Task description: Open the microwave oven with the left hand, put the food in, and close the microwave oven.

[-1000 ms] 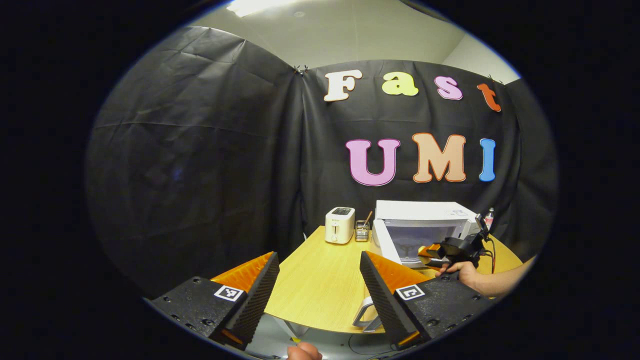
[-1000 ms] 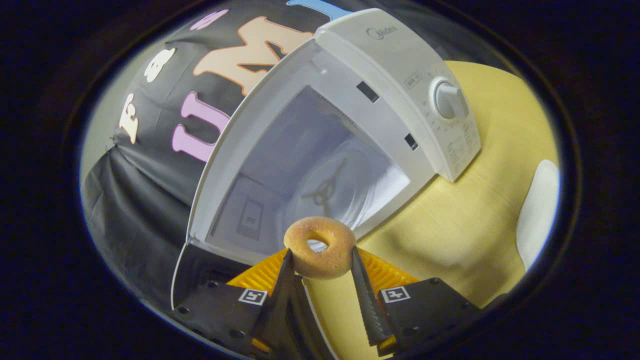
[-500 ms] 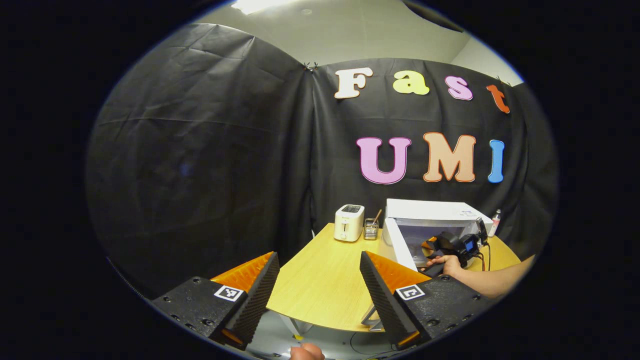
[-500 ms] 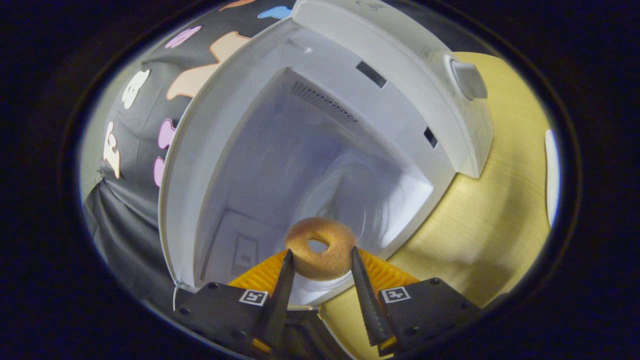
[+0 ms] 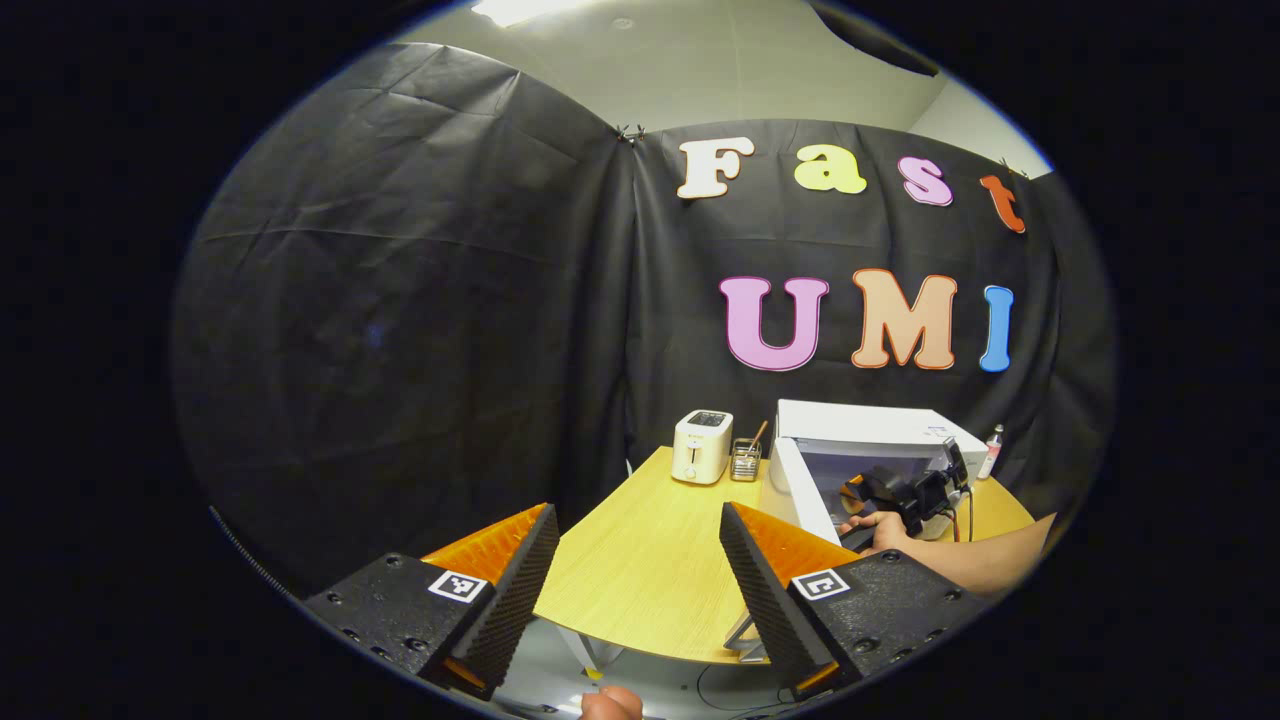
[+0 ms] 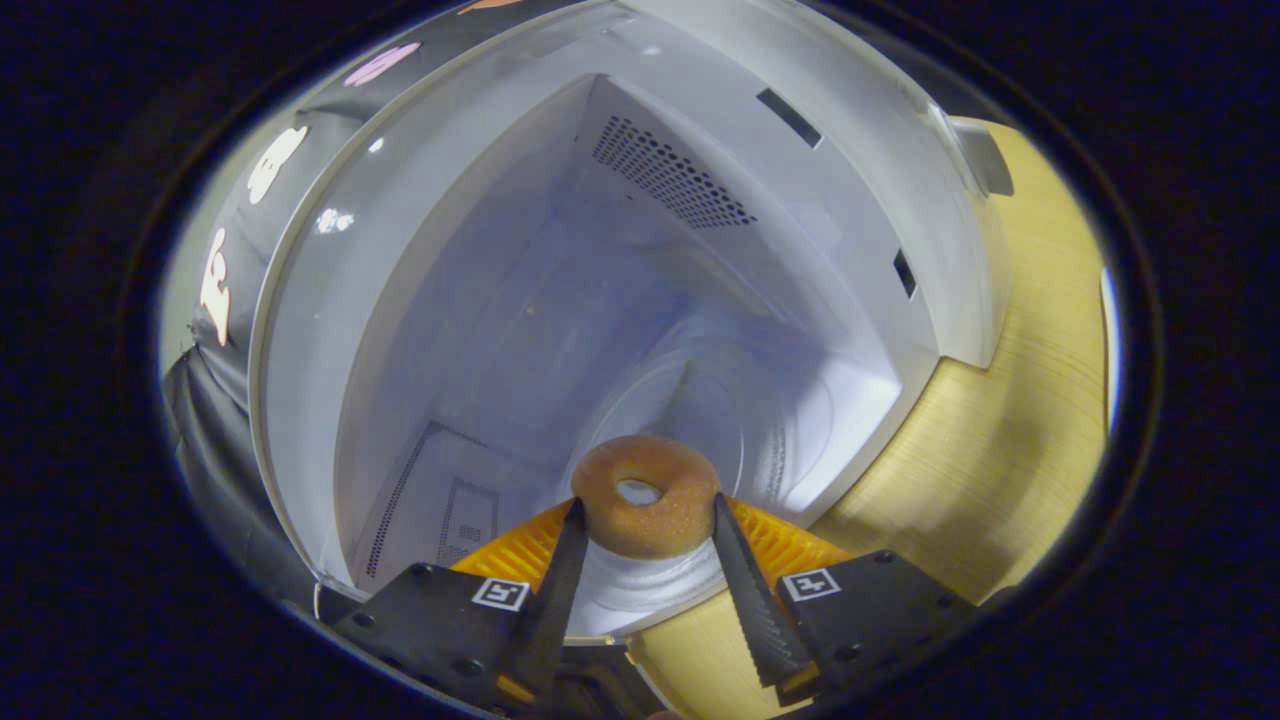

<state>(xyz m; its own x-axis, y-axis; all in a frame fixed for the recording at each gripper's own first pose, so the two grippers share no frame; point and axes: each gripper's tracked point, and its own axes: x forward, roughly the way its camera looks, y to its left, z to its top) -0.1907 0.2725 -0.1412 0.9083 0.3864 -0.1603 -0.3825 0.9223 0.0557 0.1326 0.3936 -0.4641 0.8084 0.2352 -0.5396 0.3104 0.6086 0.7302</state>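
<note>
Holding the donut (image 6: 645,495) flat btwn both fingers, the right gripper (image 6: 642,560) sits at the oven (image 6: 640,250) mouth, door already open. Turntable (image 6: 760,410) lies dead ahead at 12 o'clock, just past and below the donut, so next move looks like a short push in, then release. Hand (image 5: 880,530) reaches level w/ the cavity. Left gripper (image 5: 640,570) hangs well back off the desk (image 5: 650,560) edge, jaws wide, empty; oven (image 5: 860,440) at its 1 o'clock.

A ceiling light (image 5: 520,10) glares at the top of the left gripper view. Both views are sharp at centre, with strong fisheye bending at the edges. The microwave cavity (image 6: 600,300) is evenly bright, with small glints on its left rim.
</note>
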